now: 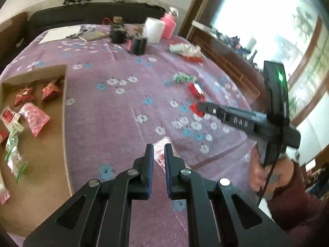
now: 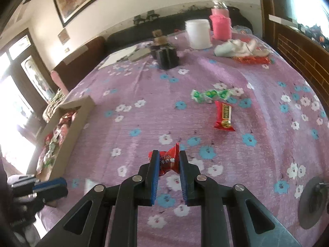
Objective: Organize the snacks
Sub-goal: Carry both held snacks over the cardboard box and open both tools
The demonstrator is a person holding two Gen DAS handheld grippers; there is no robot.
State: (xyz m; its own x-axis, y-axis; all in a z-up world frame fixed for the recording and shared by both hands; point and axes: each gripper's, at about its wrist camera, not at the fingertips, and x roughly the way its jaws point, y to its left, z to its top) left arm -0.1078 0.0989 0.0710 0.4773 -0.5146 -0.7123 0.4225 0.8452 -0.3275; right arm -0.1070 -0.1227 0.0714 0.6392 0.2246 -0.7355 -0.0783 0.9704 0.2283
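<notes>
While both grippers grip sweets, a purple floral tablecloth [image 2: 257, 82] carries the loose stock.
Cardboard box [image 1: 64, 111], at the cloth's left: holds red, pink and green-white packets. Green-white sweets [image 2: 213, 94], loose, mid-cloth; red bar packet [image 2: 224, 115] just beside them. Right gripper [image 2: 169, 162]: jaws narrowed, pads pressing a red sweet [image 2: 169, 160] above the cloth. Left gripper [image 1: 158, 156]: jaws nearly together on a pale pink-and-white packet [image 1: 161, 151], blurred, contents unreadable.
</notes>
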